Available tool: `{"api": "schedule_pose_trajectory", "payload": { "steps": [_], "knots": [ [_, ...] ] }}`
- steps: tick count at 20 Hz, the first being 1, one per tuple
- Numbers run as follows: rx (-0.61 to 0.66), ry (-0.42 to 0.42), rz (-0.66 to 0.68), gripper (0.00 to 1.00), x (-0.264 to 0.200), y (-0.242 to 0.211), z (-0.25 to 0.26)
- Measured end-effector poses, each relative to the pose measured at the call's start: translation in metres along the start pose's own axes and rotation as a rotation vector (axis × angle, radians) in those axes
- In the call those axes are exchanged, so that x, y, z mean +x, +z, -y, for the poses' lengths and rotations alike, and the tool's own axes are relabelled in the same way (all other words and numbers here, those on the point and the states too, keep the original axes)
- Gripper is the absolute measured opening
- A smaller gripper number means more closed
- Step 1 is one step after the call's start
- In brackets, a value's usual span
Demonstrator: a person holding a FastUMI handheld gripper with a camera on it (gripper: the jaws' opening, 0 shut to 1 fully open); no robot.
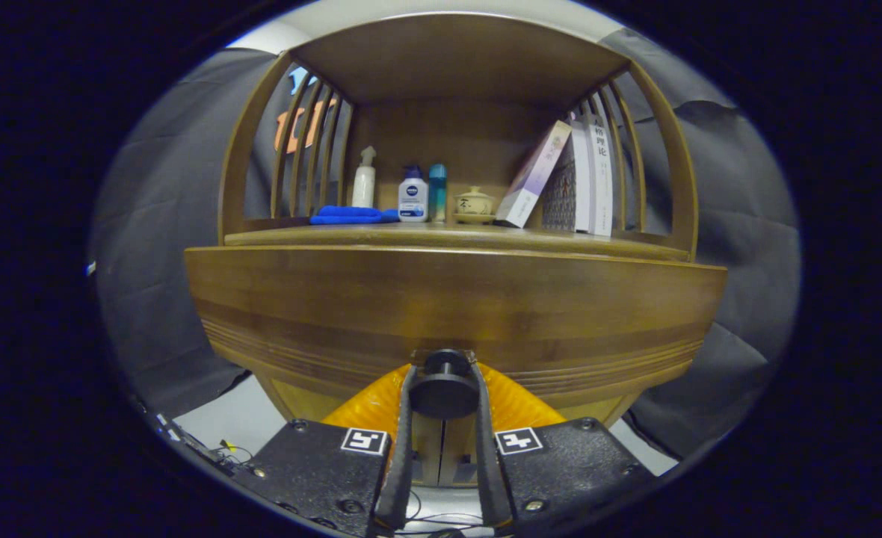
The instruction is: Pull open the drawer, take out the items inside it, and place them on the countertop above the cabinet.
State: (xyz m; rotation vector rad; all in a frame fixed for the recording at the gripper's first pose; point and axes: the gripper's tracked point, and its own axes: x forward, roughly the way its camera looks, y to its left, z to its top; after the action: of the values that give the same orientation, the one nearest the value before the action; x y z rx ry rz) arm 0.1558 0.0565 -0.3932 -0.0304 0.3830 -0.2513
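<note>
drawer (pixel 456 314) interior: hidden behind front | book (pixel 600 179) titles: too small

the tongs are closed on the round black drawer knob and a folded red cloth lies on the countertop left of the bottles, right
Not quite: the folded cloth is blue, not red, as the gripper view shows. The rest holds. The tongs are closed on the round black drawer knob, and the cloth lies on the brown wooden countertop, left of the white and teal plastic bottles.

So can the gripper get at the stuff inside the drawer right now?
Probably not yet. The gripper has its fingers closed around the drawer's round black knob, but the wooden drawer front hides whatever lies inside. The drawer looks barely opened, if at all, so nothing inside seems reachable.
</note>
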Motion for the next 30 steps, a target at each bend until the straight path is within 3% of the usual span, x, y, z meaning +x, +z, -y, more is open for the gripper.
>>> {"api": "schedule_pose_trajectory", "payload": {
  "steps": [18, 30],
  "knots": [
    [0.025, 0.044, -0.036, 0.39, -0.102, -0.041, 0.001],
    [-0.001, 0.087, -0.063, 0.39, -0.136, -0.059, -0.004]
  ]
}}
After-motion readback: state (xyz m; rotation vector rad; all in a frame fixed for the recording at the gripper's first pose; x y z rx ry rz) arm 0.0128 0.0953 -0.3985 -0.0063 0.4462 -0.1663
